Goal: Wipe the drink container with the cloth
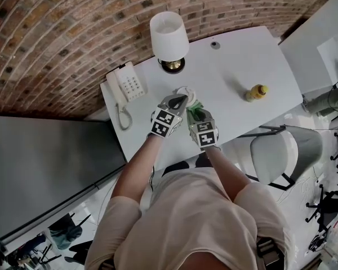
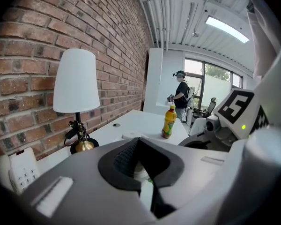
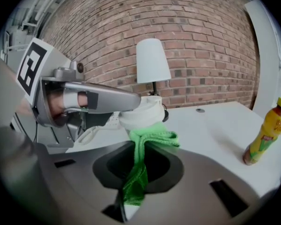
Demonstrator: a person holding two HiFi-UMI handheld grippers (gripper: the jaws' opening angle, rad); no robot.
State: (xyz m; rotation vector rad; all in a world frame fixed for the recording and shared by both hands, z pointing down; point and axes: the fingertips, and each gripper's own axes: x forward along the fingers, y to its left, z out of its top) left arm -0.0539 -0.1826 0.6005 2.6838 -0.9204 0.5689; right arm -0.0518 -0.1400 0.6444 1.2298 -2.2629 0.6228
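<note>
My left gripper (image 1: 180, 101) is shut on a white cup (image 1: 186, 93) and holds it just above the white desk (image 1: 236, 66). In the right gripper view that cup (image 3: 143, 114) sits at the tip of the left gripper (image 3: 131, 102). My right gripper (image 1: 195, 113) is shut on a green cloth (image 1: 196, 111). The cloth (image 3: 147, 142) hangs out of the right gripper (image 3: 131, 198) and touches the cup's lower side. From the left gripper (image 2: 145, 186) only a sliver of the cup (image 2: 136, 168) shows between the jaws.
A yellow drink bottle (image 1: 257, 92) stands alone at the desk's right. A white-shaded lamp (image 1: 169, 38) and a corded phone (image 1: 125, 86) stand at the back left. A grey chair (image 1: 281, 153) is beside the desk. A person (image 2: 181, 95) stands far off.
</note>
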